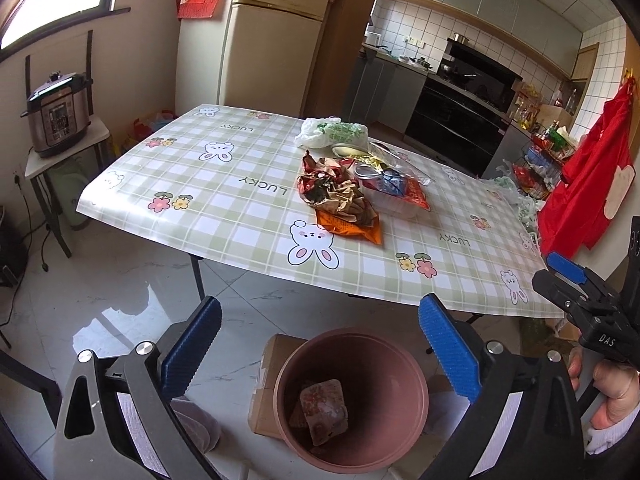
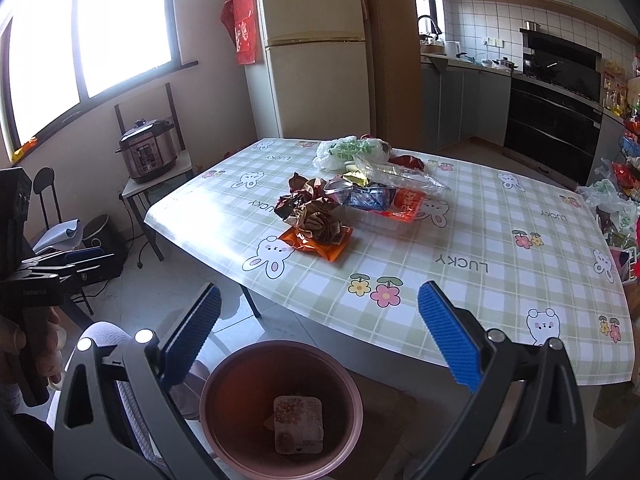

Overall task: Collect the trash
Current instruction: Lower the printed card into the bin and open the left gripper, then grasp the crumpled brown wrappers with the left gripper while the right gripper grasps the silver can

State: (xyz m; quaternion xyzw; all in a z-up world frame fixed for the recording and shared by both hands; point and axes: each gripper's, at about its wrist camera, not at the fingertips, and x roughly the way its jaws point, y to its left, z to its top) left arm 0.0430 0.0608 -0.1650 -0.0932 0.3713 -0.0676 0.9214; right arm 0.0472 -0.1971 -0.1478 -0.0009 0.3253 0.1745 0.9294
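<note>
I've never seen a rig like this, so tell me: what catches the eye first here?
A heap of crumpled wrappers lies mid-table on a bunny-print tablecloth. On the floor below, a pink bin already holds a packet. Both the left gripper and right gripper hang open above it.

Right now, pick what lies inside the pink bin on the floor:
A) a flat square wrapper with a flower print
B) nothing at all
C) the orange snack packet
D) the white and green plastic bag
A: the pink bin holds one square flower-print wrapper; bag and orange packet sit on the table.
</note>
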